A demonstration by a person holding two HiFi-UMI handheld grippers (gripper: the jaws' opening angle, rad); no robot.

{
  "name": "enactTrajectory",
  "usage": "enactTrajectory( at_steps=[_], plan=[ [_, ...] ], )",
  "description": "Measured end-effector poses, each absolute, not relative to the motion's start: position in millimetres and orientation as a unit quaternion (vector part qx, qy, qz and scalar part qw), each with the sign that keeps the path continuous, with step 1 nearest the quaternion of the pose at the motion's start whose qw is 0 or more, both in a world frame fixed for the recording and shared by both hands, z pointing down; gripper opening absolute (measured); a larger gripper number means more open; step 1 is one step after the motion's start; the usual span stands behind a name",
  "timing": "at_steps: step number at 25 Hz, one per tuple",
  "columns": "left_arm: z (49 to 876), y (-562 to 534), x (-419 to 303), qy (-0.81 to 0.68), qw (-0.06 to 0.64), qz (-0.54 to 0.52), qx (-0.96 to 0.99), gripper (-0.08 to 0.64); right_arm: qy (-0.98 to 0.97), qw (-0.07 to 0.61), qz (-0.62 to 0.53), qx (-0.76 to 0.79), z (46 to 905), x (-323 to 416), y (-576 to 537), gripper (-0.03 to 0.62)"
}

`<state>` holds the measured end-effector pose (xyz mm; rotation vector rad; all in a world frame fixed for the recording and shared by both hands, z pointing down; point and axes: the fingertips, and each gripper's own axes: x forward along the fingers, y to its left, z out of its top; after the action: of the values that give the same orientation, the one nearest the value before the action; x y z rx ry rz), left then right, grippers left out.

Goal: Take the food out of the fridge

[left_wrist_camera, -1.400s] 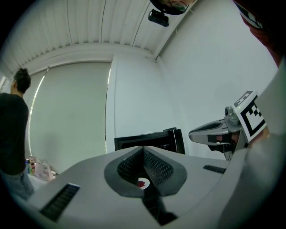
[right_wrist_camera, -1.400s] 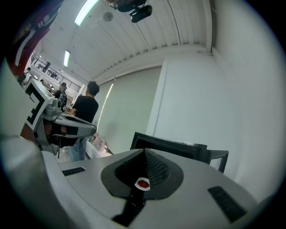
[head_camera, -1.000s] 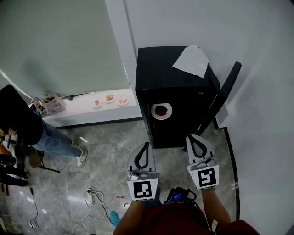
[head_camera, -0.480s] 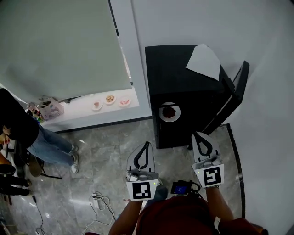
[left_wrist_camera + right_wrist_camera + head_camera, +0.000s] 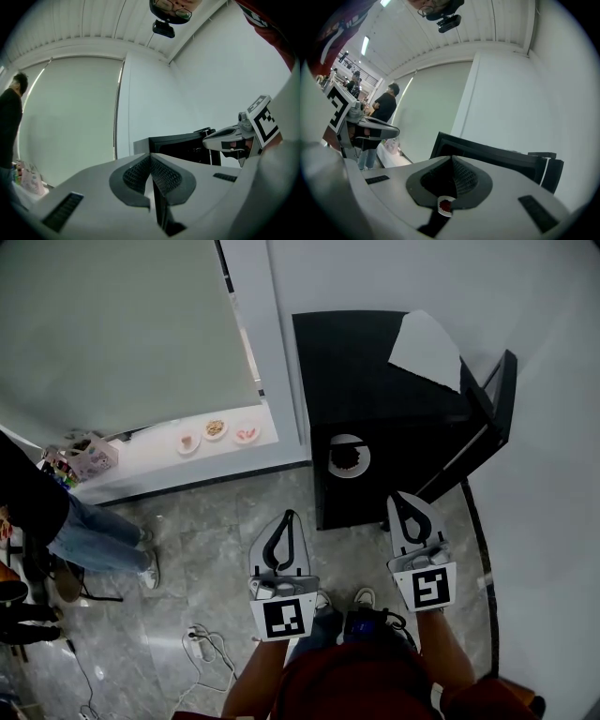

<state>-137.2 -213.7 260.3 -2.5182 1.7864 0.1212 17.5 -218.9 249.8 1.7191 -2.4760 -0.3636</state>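
A black mini fridge (image 5: 384,399) stands against the white wall with its door (image 5: 497,413) swung open to the right. On a shelf inside rests a white plate of dark red food (image 5: 349,456). My left gripper (image 5: 285,517) is shut and empty over the floor, left of the fridge front. The right gripper (image 5: 402,499) is also shut and empty, just before the fridge's lower front edge. In the right gripper view the plate (image 5: 446,205) shows small in the gap below the closed jaws, with the fridge (image 5: 487,152) ahead. The left gripper view shows the fridge (image 5: 180,143) ahead to the right.
A white sheet of paper (image 5: 427,348) lies on the fridge top. Left of the fridge a low white ledge (image 5: 141,460) carries three small dishes (image 5: 216,432) and a pink bag (image 5: 86,457). A person (image 5: 56,512) stands at far left. Cables (image 5: 202,643) lie on the grey floor.
I have come a little closer to the fridge, and the right gripper is now near its front. Both grippers stay shut and empty.
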Motion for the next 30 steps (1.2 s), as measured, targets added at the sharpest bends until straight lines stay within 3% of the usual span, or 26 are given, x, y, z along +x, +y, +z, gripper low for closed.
enactTrajectory(
  at_steps=[13,30],
  plan=[
    [273,-237,-97,0.584,0.018,0.033,-0.811,0.014,-0.83,0.053,-0.094,0.547,276,34,-247,0.021],
    [364,-266,-79,0.601,-0.006,0.004,-0.799,0.014,-0.842,0.057,-0.063,0.533,371,39,-278,0.021]
  ],
)
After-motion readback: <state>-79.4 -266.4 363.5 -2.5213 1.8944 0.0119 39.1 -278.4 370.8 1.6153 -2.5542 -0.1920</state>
